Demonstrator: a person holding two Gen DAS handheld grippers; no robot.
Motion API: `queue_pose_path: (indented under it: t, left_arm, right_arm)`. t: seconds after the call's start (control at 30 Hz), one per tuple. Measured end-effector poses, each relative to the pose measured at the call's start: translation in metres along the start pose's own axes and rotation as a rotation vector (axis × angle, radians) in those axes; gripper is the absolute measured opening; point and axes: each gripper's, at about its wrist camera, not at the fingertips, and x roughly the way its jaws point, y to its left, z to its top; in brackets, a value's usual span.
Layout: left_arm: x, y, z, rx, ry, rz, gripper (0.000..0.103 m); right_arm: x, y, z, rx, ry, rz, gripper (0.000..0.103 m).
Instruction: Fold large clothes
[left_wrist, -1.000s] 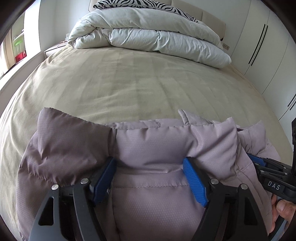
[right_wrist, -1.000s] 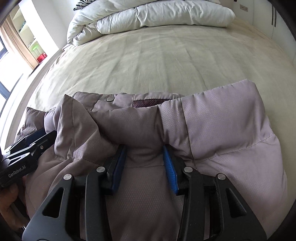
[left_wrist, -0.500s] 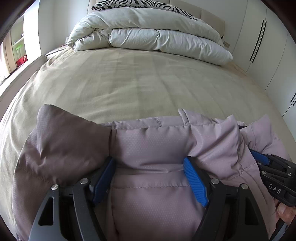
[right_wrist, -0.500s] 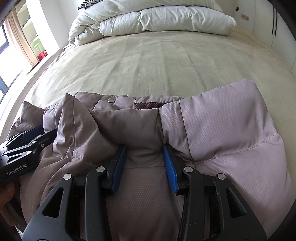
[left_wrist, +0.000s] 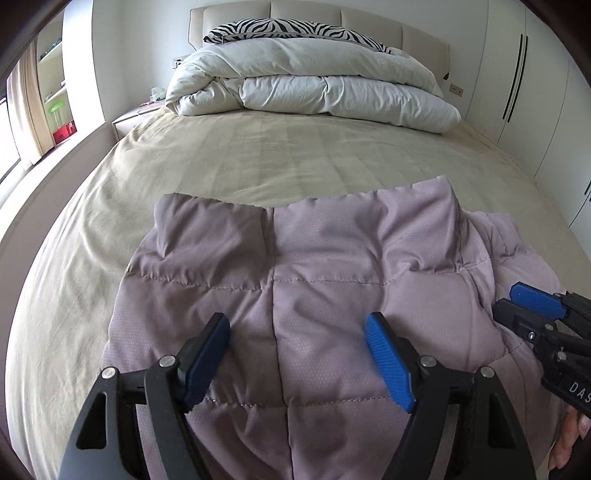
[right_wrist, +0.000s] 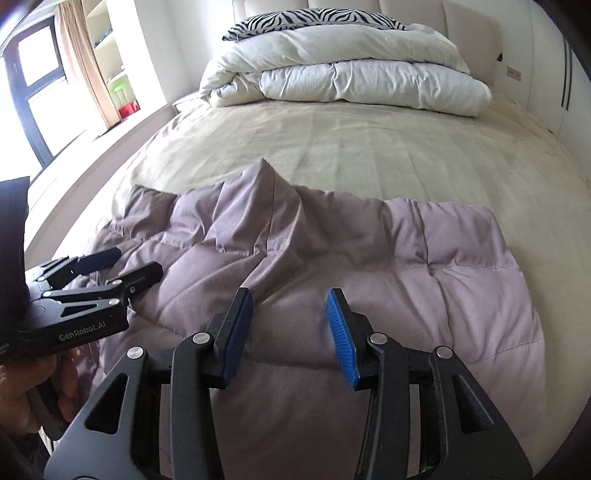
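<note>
Jacket (left_wrist: 314, 288), mauve and quilted, lies spread on the near part of the bed (left_wrist: 258, 155). Left gripper (left_wrist: 295, 332) hovers over it with jaws wide, gripping nothing. Right gripper (right_wrist: 290, 314) hangs beside it, jaws narrower and parted, pads clear of the fabric.

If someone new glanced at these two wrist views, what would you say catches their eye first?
First the mauve quilted jacket, folded and spread on the near part of the beige bed. Next the two blue-padded grippers above it: the left gripper stands wide, the right gripper narrower, and neither pinches fabric. Beyond lies a bundled white duvet, with a zebra-print pillow behind it by the headboard.
</note>
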Motion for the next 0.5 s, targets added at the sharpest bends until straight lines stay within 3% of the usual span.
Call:
queue_pose_path:
  t: [0.1,0.5]
  left_arm:
    - [0.008,0.005,-0.004,-0.007,0.014,-0.016,0.082]
    - [0.031,0.0,-0.007,0.01,0.024,-0.005,0.086]
  right_arm:
    - [0.016,0.002,-0.01,-0.022,0.03,-0.029,0.041]
    - [0.053,-0.001,-0.025,-0.039,0.007,-0.062,0.041]
